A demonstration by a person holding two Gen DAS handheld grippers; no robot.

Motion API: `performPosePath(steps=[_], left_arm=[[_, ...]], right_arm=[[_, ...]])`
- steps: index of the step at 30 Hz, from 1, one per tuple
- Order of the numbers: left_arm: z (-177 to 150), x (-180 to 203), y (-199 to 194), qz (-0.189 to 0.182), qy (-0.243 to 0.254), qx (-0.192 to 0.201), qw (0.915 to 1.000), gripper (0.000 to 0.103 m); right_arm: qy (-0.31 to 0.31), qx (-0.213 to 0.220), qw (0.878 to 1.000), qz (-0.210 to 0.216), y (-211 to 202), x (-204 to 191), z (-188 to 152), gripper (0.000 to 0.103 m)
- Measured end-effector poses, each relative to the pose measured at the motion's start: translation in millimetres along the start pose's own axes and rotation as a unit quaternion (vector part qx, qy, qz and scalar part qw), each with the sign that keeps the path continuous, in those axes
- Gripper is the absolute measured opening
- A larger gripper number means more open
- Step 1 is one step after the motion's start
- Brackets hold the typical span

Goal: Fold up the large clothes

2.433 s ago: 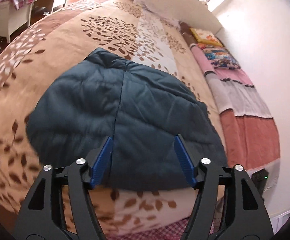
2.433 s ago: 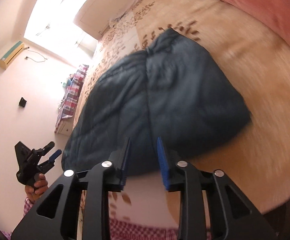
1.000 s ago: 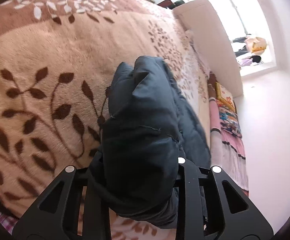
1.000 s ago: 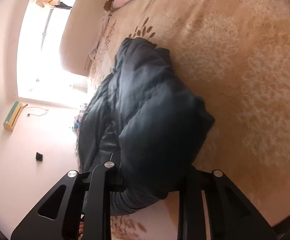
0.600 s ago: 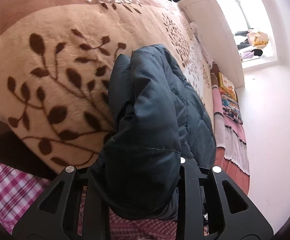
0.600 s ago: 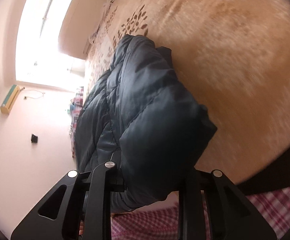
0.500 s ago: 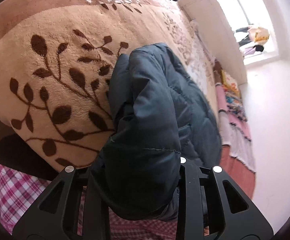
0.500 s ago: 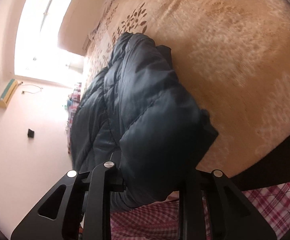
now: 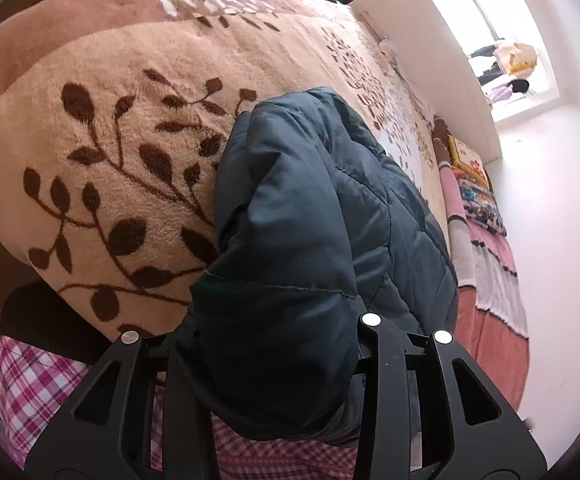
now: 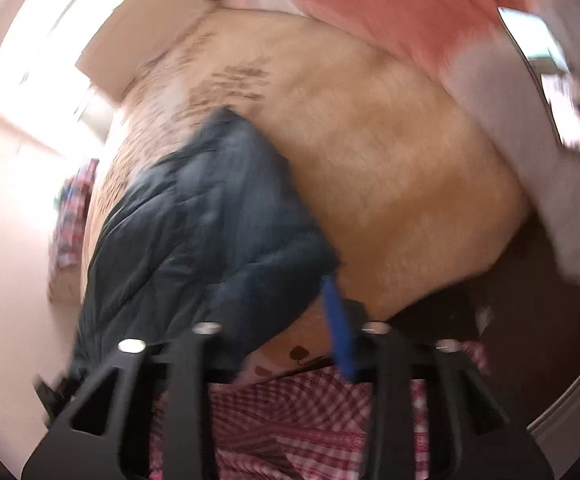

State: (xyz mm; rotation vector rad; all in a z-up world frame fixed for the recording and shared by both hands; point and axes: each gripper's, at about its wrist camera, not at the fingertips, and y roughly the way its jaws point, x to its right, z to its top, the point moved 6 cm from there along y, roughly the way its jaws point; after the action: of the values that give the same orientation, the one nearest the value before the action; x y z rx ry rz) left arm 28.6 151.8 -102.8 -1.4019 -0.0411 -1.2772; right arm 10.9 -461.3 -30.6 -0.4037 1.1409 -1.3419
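jacket (image 9: 309, 220): dark blue-grey, quilted, smooth slightly shiny shell with stitched seams; bunched into a thick rounded roll at the near edge of the bed, its far part lying flat on the blanket
blanket (image 9: 130, 140): tan plush, fuzzy pile, brown leaf-and-branch print
left tongs (image 9: 274, 320): jaws have just been opening, yet the puffy end of the jacket fills the gap and bulges over both black fingers, so it is gripped
right tongs (image 10: 270, 300): blurred view; jaws have just been closing; the jacket (image 10: 210, 220) lies over the left finger only, the blue pad (image 10: 337, 320) of the other is bare, nothing pinched
near edge: blanket curves down to a dark gap, then pink-and-white checked fabric (image 9: 30, 392) under both tongs
open room: wide bare blanket to the left of the jacket; a pink striped cover (image 9: 489, 280) along the right by the wall; white headboard (image 9: 429, 60) at the far end
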Motion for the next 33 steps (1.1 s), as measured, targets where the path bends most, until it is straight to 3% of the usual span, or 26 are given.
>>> performPosePath(steps=[3, 6, 8, 14, 19, 24, 29, 33], left_arm=[[0.2, 3.1, 0.0, 0.006, 0.014, 0.002, 0.9999, 0.035], [0.2, 4.6, -0.7, 0.008, 0.022, 0.002, 0.9997, 0.035], [0.0, 4.8, -1.3, 0.011, 0.029, 0.004, 0.9995, 0.035], [0.2, 7.9, -1.0, 0.019, 0.052, 0.007, 0.9985, 0.036], [1.1, 7.4, 0.6, 0.021, 0.066, 0.006, 0.9976, 0.039], [1.8, 7.8, 2.1, 0.013, 0.068, 0.006, 0.9976, 0.046], [2.1, 15.8, 3.8, 0.019, 0.085, 0.010, 0.9962, 0.049], [3.7, 13.3, 4.8, 0.021, 0.067, 0.007, 0.9975, 0.051]], right_arm=[[-0.109, -0.013, 0.993, 0.040, 17.7, -72.1, 7.1, 0.004], [-0.189, -0.022, 0.980, 0.061, 51.0, -136.5, 9.7, 0.004], [-0.224, -0.033, 0.971, 0.073, 78.3, -177.0, 15.1, 0.004], [-0.256, -0.049, 0.964, 0.053, 134.3, -229.9, 29.6, 0.004], [-0.270, -0.072, 0.960, 0.025, 187.1, -250.0, 35.9, 0.004], [-0.260, -0.124, 0.958, -0.011, 247.7, -229.2, 21.8, 0.000], [-0.237, -0.136, 0.962, -0.001, 265.3, -214.5, 16.6, 0.000], [-0.222, -0.138, 0.965, 0.014, 262.7, -209.3, 19.1, 0.000]])
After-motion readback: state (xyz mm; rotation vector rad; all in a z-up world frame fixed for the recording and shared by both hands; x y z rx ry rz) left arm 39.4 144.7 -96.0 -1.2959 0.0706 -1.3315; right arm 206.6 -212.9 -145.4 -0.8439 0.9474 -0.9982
